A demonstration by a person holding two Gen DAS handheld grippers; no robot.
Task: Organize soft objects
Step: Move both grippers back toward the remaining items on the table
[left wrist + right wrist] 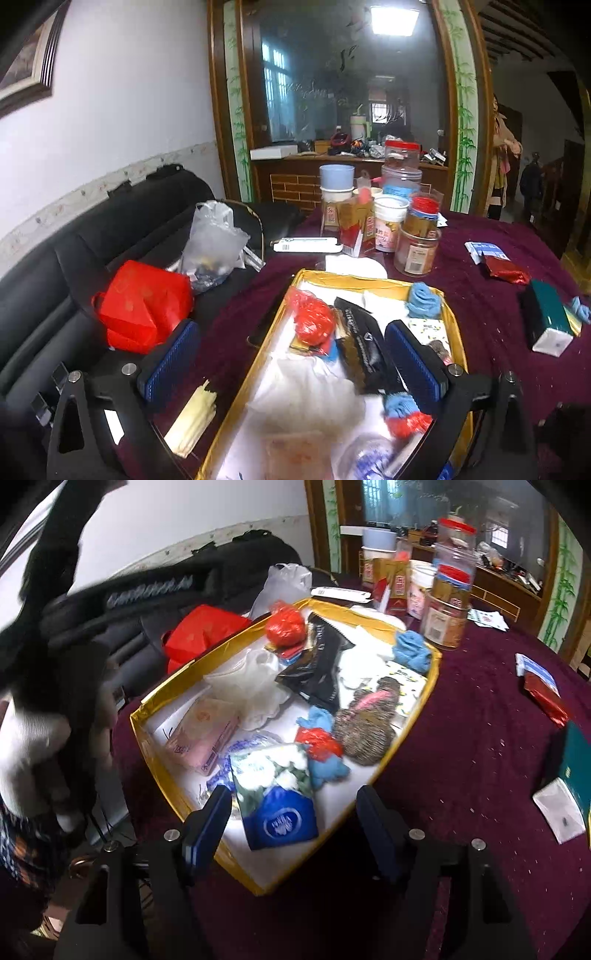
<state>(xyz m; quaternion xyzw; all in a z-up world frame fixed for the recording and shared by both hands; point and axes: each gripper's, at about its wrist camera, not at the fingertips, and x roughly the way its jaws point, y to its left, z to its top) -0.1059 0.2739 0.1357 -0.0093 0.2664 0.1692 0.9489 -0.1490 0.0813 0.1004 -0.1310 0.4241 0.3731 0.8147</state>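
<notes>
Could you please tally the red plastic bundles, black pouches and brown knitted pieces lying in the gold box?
Red plastic bundles: 2
Black pouch: 1
Brown knitted piece: 1
Total: 4

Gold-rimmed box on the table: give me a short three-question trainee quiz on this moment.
1. True or false: the left gripper holds something.
2. Which lies nearest the right gripper? A) tissue pack B) red bundle C) knitted slipper
3. What colour is the cloth under the gold-rimmed box?

Key: 1 false, its jaws are open and empty. 2 A. 3 dark purple.
</notes>
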